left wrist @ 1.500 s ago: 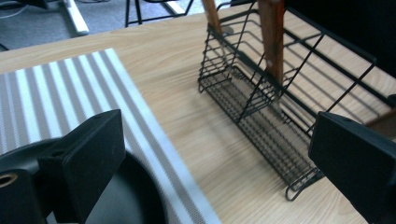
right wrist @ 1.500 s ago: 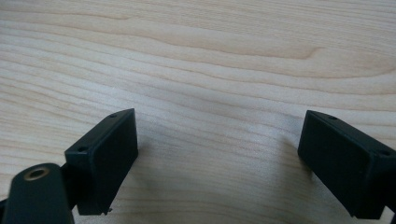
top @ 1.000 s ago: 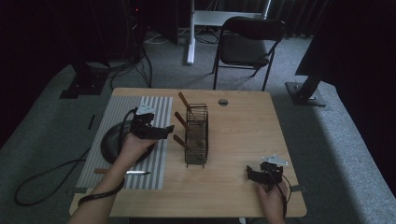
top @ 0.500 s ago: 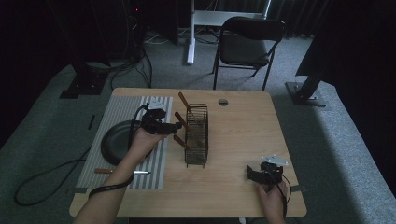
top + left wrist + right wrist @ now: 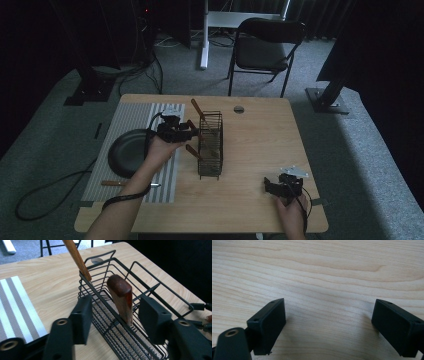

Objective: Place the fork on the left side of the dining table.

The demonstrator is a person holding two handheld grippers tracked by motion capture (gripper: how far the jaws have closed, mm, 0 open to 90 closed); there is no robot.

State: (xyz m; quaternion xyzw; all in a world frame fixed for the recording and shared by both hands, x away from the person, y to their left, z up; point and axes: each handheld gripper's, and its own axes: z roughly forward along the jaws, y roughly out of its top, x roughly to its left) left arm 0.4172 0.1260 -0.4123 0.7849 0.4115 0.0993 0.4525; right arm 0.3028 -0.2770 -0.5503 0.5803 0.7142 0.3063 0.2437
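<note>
A black wire basket (image 5: 210, 145) stands mid-table with several wooden-handled utensils leaning out of its left side. My left gripper (image 5: 181, 131) hovers at that side, open. In the left gripper view its jaws (image 5: 117, 315) straddle a dark red-brown handle (image 5: 121, 296) that stands in the basket (image 5: 140, 280), with a gap on each side. A paler wooden handle (image 5: 76, 257) leans at the basket's far corner. My right gripper (image 5: 280, 187) rests near the table's front right, open over bare wood (image 5: 327, 315), holding nothing.
A striped mat (image 5: 130, 117) covers the table's left part, with a black round pan (image 5: 125, 150) on it and a wooden-handled knife (image 5: 117, 183) near its front. A small round grommet (image 5: 238, 109) sits at the back. A chair (image 5: 265, 45) stands behind the table.
My left gripper has moved right from above the pan to the basket's left side, its jaws now around a handle. The right gripper has stayed still.
</note>
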